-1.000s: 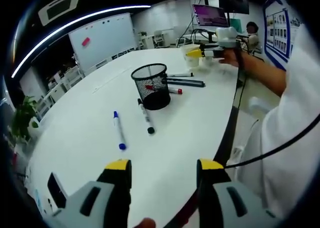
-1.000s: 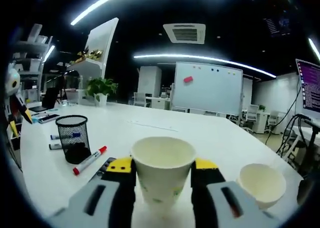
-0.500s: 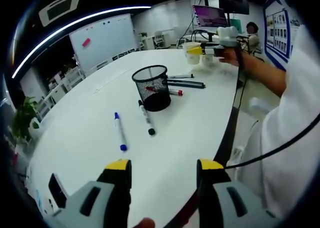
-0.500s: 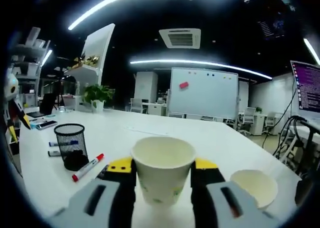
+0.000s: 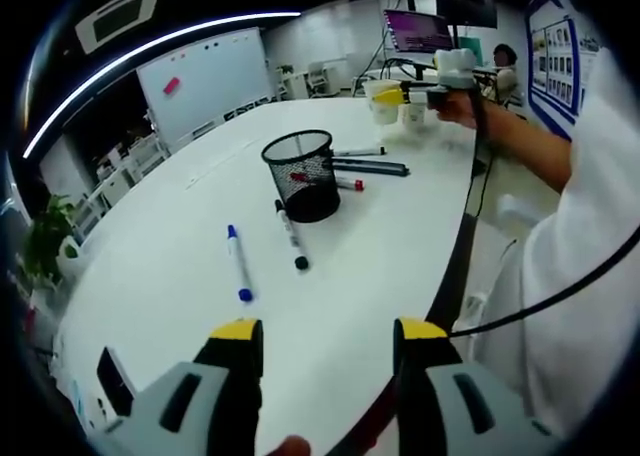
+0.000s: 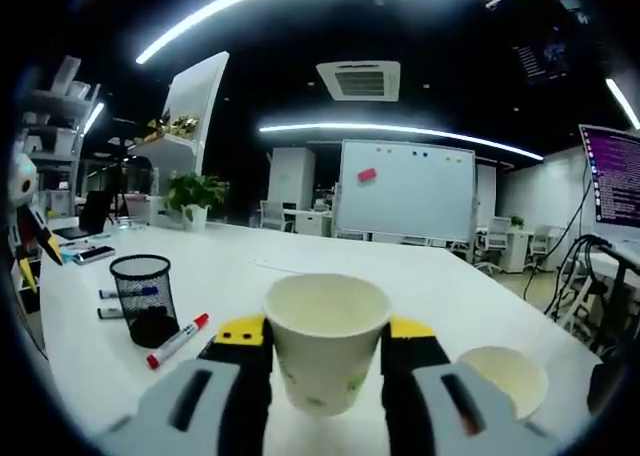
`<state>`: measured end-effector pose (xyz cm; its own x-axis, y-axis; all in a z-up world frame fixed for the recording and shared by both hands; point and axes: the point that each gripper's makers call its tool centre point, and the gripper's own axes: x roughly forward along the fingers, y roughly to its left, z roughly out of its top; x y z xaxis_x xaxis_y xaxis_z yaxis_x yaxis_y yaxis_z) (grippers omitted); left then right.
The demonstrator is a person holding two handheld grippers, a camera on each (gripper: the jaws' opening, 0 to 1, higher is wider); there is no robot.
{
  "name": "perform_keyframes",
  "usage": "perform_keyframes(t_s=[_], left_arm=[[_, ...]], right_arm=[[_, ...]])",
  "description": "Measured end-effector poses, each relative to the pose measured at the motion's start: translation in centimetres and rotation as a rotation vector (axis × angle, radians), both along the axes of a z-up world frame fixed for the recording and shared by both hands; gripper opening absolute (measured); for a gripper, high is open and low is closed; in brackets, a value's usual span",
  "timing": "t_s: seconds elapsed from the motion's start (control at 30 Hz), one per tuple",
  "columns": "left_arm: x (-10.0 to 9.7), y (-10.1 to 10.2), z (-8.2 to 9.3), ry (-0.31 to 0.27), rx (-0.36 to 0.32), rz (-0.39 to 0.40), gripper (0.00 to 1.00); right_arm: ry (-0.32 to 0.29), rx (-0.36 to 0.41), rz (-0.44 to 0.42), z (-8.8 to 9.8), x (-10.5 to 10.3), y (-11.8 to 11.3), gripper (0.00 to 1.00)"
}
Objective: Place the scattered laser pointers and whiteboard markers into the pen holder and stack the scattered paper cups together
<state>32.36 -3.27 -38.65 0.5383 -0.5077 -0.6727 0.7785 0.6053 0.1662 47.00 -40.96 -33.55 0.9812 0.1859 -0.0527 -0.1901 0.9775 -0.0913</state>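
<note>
Desk (image 5: 180, 266): the big white surface carrying everything; I work from its near edge, with my right arm reaching out to the far end.
Pen holder (image 5: 301, 174): black mesh cup, upright mid-desk, with something dark at its bottom. The red-capped marker (image 6: 179, 340) lies just beside it; the blue marker (image 5: 238, 261) and the black marker (image 5: 291, 234) lie on its near side; two more dark pens (image 5: 372, 166) lie beyond it. None of these is in the holder yet.
Held paper cup (image 6: 327, 354): upright between my right jaws, rim open to the ceiling, raised off the desk as I judge it.
Second paper cup (image 6: 502, 379): standing on the desk, lower and to the right of the held one in the right gripper view, mouth up, near but apart.
Right gripper (image 6: 328, 344): closed on the held cup's wall, pressing lightly enough that the rim looks round.
Left gripper (image 5: 328, 338): jaws spread wide, holding nothing, low over the near desk.
Step in hand: nesting the held cup into the standing one.
Doing it well: I should bring the held cup's base squarely over the other rim, keep it level, lower straight, and release only once seated; squeezing harder would crush the paper.
</note>
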Motion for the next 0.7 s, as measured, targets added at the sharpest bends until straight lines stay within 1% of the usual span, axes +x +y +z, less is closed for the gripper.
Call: perform_keyframes(t_s=[0.13, 0.47, 0.7], left_arm=[[-0.06, 0.05, 0.01, -0.001, 0.000, 0.001, 0.53], [-0.18, -0.06, 0.30, -0.007, -0.002, -0.004, 0.53], [-0.21, -0.05, 0.33, -0.007, -0.001, -0.004, 0.53]], right_arm=[[-0.003, 0.023, 0.004, 0.16, -0.07, -0.02, 0.43], [-0.006, 0.036, -0.016, 0.58, -0.17, -0.81, 0.43], [-0.008, 0.043, -0.009, 0.74, -0.13, -0.83, 0.43]])
